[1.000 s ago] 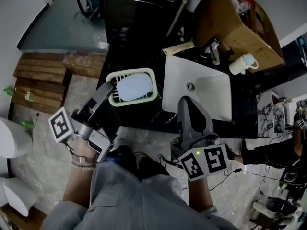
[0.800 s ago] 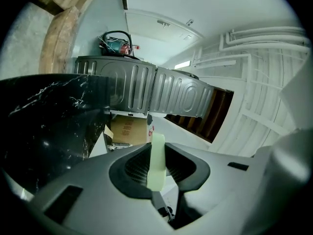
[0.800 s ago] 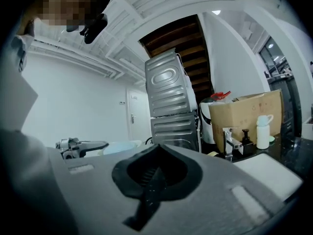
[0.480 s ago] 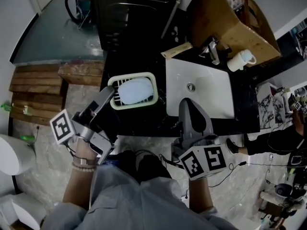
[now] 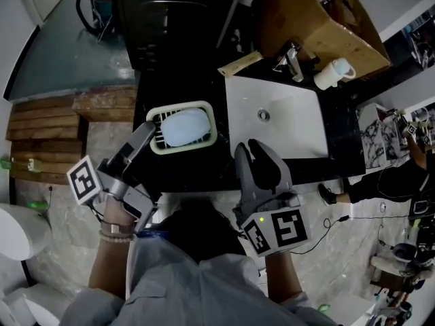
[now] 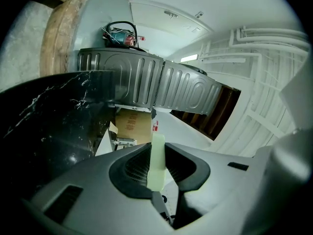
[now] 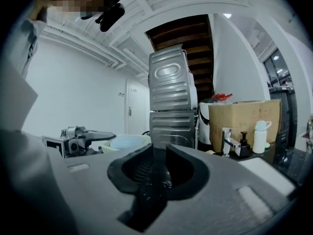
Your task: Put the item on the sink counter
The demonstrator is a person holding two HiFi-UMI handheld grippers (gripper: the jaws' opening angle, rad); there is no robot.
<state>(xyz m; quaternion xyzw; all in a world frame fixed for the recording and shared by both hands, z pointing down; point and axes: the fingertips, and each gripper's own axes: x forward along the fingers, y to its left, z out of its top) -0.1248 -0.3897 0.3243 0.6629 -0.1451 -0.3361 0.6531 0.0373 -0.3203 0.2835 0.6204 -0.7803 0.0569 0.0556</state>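
Observation:
A cream slatted basket (image 5: pixel 212 132) holding a pale blue bowl (image 5: pixel 182 126) is over the black sink counter (image 5: pixel 204 172), left of the white sink (image 5: pixel 299 124). My left gripper (image 5: pixel 152 133) is shut on the basket's left rim; in the left gripper view, that cream rim (image 6: pixel 157 168) stands pinched between the left gripper (image 6: pixel 155 153) pads. My right gripper (image 5: pixel 253 149) hovers at the counter's front edge beside the sink. Its jaws have just been opening, with nothing between them, as the right gripper view (image 7: pixel 159 155) shows.
A faucet (image 5: pixel 291 56), a white bottle (image 5: pixel 329 73) and a cardboard box (image 5: pixel 319 19) stand behind the sink. A dark washing machine (image 5: pixel 170 19) is at the back. Wooden planks (image 5: pixel 47 114) lie on the floor to the left.
The right gripper's jaws have parted from fully closed to a narrow gap. Both grippers have shifted slightly left in the head view, and the basket stays in the left grip.

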